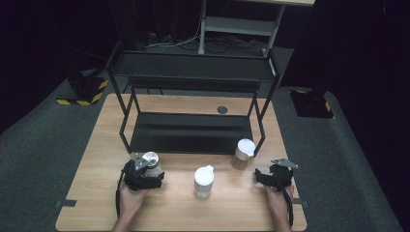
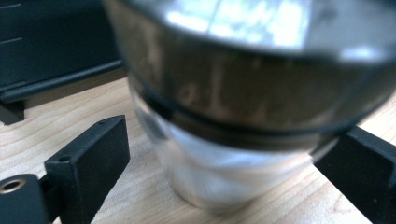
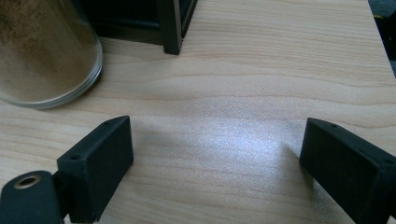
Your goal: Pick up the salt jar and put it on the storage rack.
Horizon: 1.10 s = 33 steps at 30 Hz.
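Now straddling jar [image 2: 233, 154] with left gripper [image 1: 145, 175], jaws wide, not yet clamped.
Parked at 4 o'clock: right gripper [image 1: 263, 177], wide, empty, awaiting use.

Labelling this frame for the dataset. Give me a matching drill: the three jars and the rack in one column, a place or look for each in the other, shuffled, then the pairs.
Things:
1. silver-lidded jar
2. white jar
3. jar of brown powder
4. black rack

Places or looks:
A. at the rack's front right leg
B. between the jaws of the left gripper
C. far half of the table, two shelves
D. mid-table, between the two hands

Pairs: 1-B, 2-D, 3-A, 4-C
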Tool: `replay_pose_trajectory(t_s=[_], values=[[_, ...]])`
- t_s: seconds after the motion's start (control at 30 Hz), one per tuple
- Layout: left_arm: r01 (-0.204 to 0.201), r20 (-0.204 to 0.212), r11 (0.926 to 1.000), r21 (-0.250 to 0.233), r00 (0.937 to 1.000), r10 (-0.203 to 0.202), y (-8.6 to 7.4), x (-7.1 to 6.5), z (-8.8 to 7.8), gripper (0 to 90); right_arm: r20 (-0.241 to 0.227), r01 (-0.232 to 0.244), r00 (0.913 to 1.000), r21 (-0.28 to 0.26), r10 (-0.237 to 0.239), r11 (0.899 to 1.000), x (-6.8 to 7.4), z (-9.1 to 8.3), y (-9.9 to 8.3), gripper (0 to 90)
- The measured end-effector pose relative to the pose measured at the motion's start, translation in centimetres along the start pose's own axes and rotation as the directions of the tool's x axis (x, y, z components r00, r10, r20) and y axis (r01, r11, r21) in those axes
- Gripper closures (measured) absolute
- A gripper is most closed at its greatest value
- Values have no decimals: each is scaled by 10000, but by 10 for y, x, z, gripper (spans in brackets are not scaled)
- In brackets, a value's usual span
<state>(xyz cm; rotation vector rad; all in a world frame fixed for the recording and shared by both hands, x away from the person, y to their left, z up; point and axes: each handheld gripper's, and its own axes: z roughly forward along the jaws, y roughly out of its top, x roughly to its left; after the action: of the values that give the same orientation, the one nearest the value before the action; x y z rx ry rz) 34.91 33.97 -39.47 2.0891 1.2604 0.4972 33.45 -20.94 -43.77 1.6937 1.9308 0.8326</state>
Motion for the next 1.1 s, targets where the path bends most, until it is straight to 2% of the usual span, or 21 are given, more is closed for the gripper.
replay_pose_trajectory(t_s=[0.27, 0.53, 0.73, 1.1], values=[[11, -153, 10000, -70, 9999, -12, 2, -3, 4, 86, -11, -6, 10000, -1, 6, 10000, 0, 0, 0, 94], [-175, -411, 9996, -224, 9990, 165, 1, -8, 5, 125, -4, -3, 10000, -11, 3, 10000, 0, 0, 0, 99], [-26, -452, 9996, -275, 9990, 13, 1, -7, 8, 159, -2, -2, 10000, -18, 2, 10000, 0, -1, -1, 101], [-50, -527, 9995, -308, 9986, 33, 2, -9, 10, 202, -25, 49, 10000, -29, -49, 10000, 0, 0, -1, 102]])
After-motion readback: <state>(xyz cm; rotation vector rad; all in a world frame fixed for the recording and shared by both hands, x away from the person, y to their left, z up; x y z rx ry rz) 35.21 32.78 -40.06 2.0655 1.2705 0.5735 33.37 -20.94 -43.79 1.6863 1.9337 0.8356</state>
